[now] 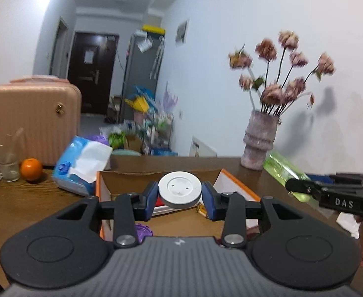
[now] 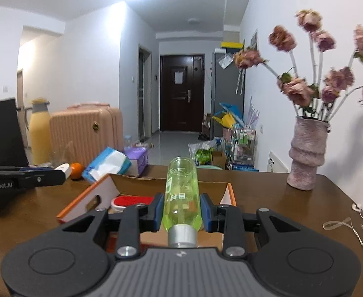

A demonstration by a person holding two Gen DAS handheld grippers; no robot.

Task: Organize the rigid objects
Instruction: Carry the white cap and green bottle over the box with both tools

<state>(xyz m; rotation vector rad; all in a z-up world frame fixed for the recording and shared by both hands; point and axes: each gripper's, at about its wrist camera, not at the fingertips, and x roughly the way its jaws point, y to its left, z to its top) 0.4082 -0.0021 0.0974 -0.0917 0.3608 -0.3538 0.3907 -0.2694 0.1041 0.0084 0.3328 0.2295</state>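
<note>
Left wrist view: the left gripper (image 1: 180, 193) is clamped on a white round disc (image 1: 180, 188), its blue pads pressing the disc's sides, held above an open cardboard box (image 1: 156, 173) with orange-edged flaps on the wooden table (image 1: 20, 198). Beyond the box lie a blue tissue pack (image 1: 80, 165), an orange (image 1: 31, 169) and a clear glass (image 1: 7, 165); a pink suitcase (image 1: 33, 118) stands behind. A vase of dried flowers (image 1: 259, 141) stands at the table's far right. At the right edge the other tool shows the letters "DAS".

Right wrist view: the right gripper (image 2: 181, 209) is clamped on a clear green bottle (image 2: 181, 193) with a silver cap, pointing away over the same box. White characters are printed on the bottle, too small to read. The left tool at the left edge reads "GenRobot.AI".
</note>
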